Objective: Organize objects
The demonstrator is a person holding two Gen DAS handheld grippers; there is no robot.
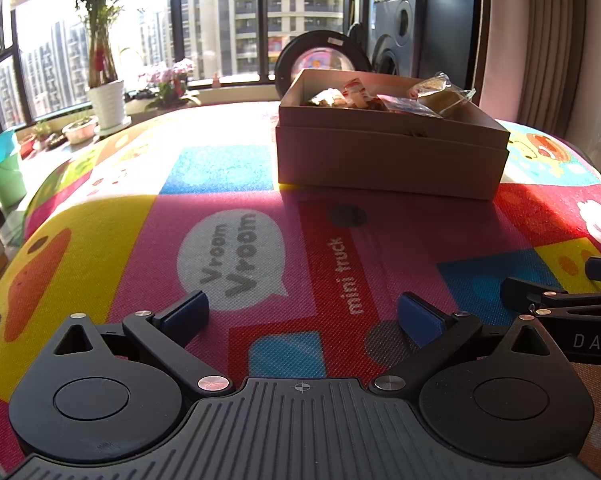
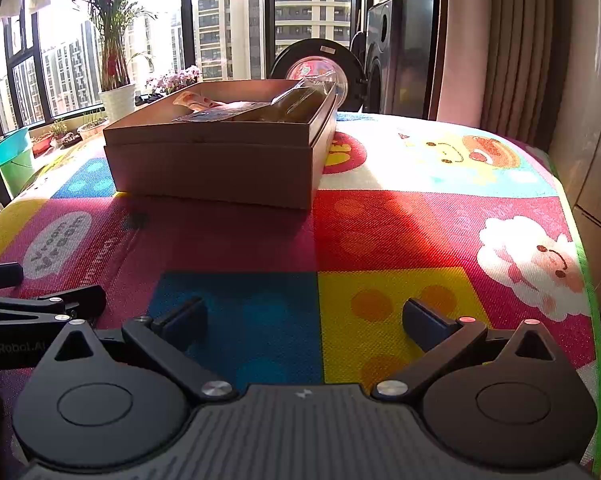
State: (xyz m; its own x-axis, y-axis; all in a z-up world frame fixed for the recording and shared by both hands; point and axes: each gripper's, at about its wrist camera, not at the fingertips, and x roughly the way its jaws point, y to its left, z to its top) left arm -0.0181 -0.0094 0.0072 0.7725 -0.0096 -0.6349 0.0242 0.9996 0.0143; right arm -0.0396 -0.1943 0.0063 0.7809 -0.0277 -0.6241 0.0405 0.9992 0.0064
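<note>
Both my grippers hover low over the play mat [image 1: 236, 240], side by side, jaws spread wide and empty: left gripper [image 1: 302, 314], right gripper [image 2: 304, 318]. The cardboard box [image 1: 388, 156] sits well ahead on the mat, holding wrapped snacks [image 1: 440, 94]. Judgement: packets are light, crinkly and slippery, with soft, crushable contents. Best pinched at a sealed wrapper edge. Box walls look stiff enough to nudge.

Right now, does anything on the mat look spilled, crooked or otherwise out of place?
Nothing stands out. The cardboard box sits flat on the play mat, with wrapped snacks inside it. Nothing loose lies on the mat.
</note>
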